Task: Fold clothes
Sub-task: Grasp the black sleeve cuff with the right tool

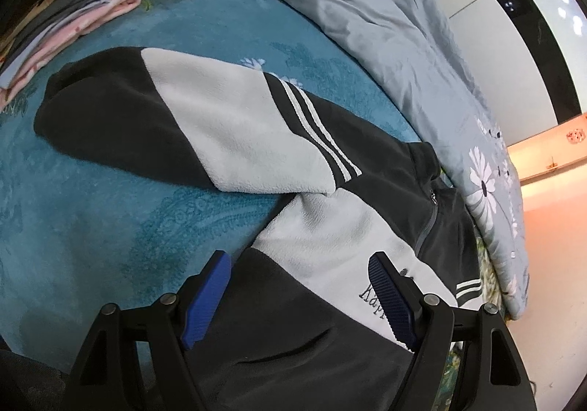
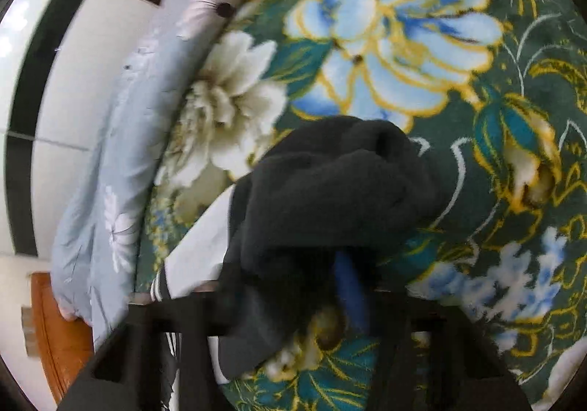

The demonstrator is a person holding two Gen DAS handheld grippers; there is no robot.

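1. The black-and-white fleece jacket (image 1: 330, 227) lies on the floral blanket (image 1: 91, 191) covering the bed, its collar towards the edge where the grey quilt (image 1: 367, 7) is heaped.
2. One sleeve (image 1: 183, 117) lies spread outward across the blanket, not laid over the body.
3. Right gripper (image 2: 330, 275): clamped on a bunched black part of the jacket, raised off the blanket; which part, the right wrist view does not settle.
4. Left gripper (image 1: 301, 297): jaws wide, nothing held, poised over the jacket's chest.
5. Folded garments (image 1: 73, 18) are stacked at the blanket's far corner.
6. Judgement: folding of this jacket is partway at most; the sleeves and body remain to be folded.
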